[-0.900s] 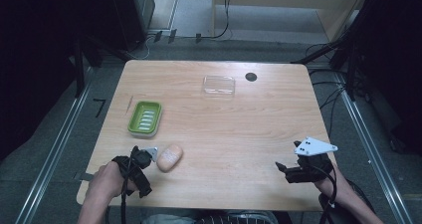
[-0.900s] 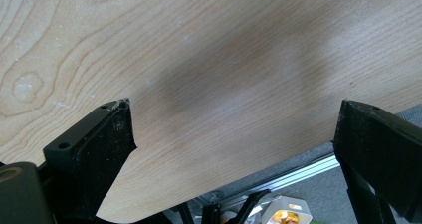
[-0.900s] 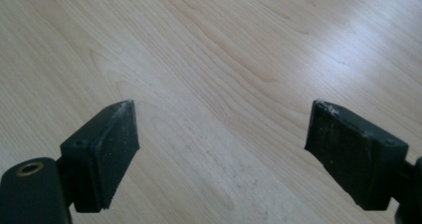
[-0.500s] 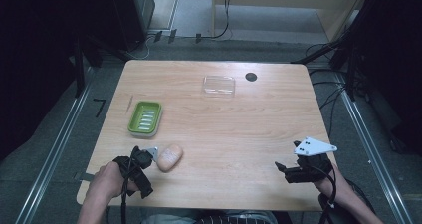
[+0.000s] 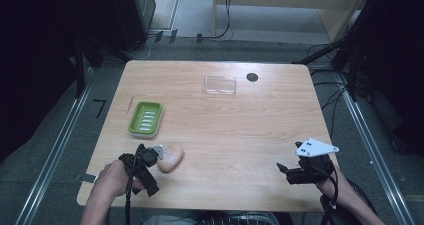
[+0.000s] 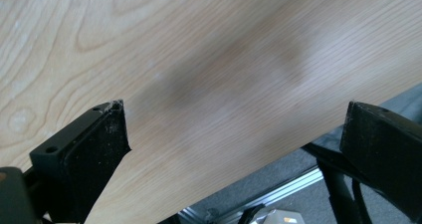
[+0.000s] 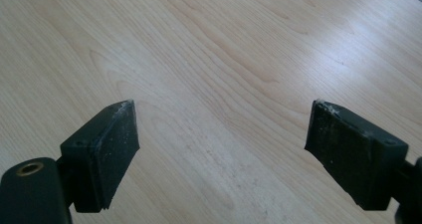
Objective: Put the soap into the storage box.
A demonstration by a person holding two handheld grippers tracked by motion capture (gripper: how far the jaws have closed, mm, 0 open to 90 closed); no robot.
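Note:
A peach-coloured soap bar (image 5: 170, 158) lies near the table's front left. My left gripper (image 5: 144, 158) sits just left of it, held by a hand, close to the bar; whether they touch I cannot tell. In the left gripper view its jaws (image 6: 234, 109) stand wide open over bare wood, with the table edge beyond. A green soap dish (image 5: 146, 119) rests behind the bar. My right gripper (image 5: 286, 172) hovers at the front right, open (image 7: 222, 107), with only wood between its pads.
A clear plastic lid (image 5: 220, 85) and a small black disc (image 5: 252, 77) lie near the far edge. Dark frames and cables ring the wooden table (image 5: 240, 130). Metal rails run along the floor on both sides.
The left gripper has edged slightly toward the soap bar. The right gripper and the objects have stayed put.

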